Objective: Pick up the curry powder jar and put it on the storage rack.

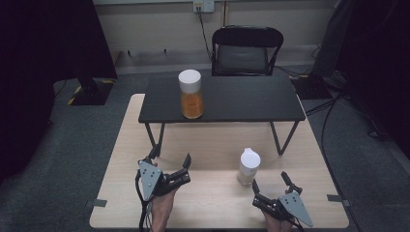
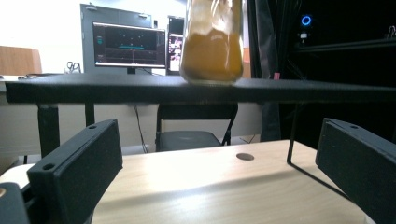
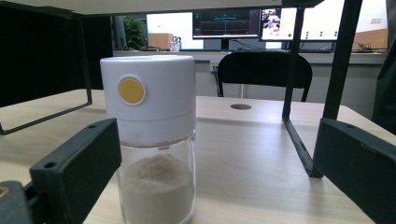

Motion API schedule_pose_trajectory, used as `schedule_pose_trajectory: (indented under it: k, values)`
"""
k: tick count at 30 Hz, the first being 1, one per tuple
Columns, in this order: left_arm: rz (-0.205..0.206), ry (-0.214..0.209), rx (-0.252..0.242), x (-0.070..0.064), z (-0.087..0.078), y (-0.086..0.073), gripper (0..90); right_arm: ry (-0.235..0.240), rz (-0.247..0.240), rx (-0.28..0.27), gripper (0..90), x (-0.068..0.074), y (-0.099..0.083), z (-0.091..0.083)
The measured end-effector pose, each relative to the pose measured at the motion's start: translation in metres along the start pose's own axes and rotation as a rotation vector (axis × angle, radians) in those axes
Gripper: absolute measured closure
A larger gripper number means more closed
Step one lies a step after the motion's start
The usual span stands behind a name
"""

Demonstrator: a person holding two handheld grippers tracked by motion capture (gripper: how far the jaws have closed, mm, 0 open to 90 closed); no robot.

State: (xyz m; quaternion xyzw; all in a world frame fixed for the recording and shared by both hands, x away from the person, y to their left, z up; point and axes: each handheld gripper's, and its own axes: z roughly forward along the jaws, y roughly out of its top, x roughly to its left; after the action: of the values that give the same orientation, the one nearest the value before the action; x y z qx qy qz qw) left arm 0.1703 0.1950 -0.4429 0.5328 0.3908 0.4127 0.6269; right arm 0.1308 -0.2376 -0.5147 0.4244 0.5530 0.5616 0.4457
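1. High view: the light wooden table (image 1: 212, 145) carries a small black shelf (image 1: 241, 99) on thin legs toward its far side. A big jar of orange powder (image 1: 191, 94) with a white lid sits on the shelf, pretty close to its front edge and left of the middle. A smaller jar of pale powder (image 1: 248, 167) with a white cap stands on the table in front of the shelf's right leg.

2. Same view: the left hand-held gripper (image 1: 170, 162) sits near the table's front-left with its jaws spread wide, nothing between them and bare wood ahead of it up to the shelf's left leg. The right hand-held gripper (image 1: 270, 182) is near the front-right edge, also wide open and holding nothing, with the small jar just ahead and to its left, not touching.

3. Left gripper view: both black jaws stand far apart and empty. There's open table between them, and the shelf's edge runs across above with the orange jar (image 2: 212, 42) sitting right at that edge.

4. Right gripper view: jaws wide again. The small jar (image 3: 152, 140) stands between them, up against the left jaw's side of the gap, with loads of room on the right. Can't tell whether it actually touches that jaw. A shelf leg (image 3: 299, 93) stands further back right.
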Motion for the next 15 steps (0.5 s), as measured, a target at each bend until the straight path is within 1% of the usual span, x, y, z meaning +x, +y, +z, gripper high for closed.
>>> schedule_pose_trajectory:
  k: [4,6,9,12,15]
  values:
    - [-0.003,0.001,0.001,0.0,-0.003,-0.009,0.0,0.0,0.0,0.0,0.0,0.0,0.0,0.0]
    - [0.004,0.001,0.008,-0.001,-0.004,-0.013,0.0,0.0,0.0,0.0,0.0,0.0,0.0,0.0]
    - [0.007,-0.01,0.021,0.0,-0.003,-0.018,0.0,0.0,0.0,0.0,0.0,0.0,0.0,0.0]
    - [0.032,-0.012,0.029,-0.003,-0.003,-0.024,0.0,0.0,0.0,0.0,0.0,0.0,0.0,0.0]
    - [0.025,-0.01,0.037,-0.002,-0.005,-0.031,0.0,0.0,0.0,0.0,0.0,0.0,0.0,0.0]
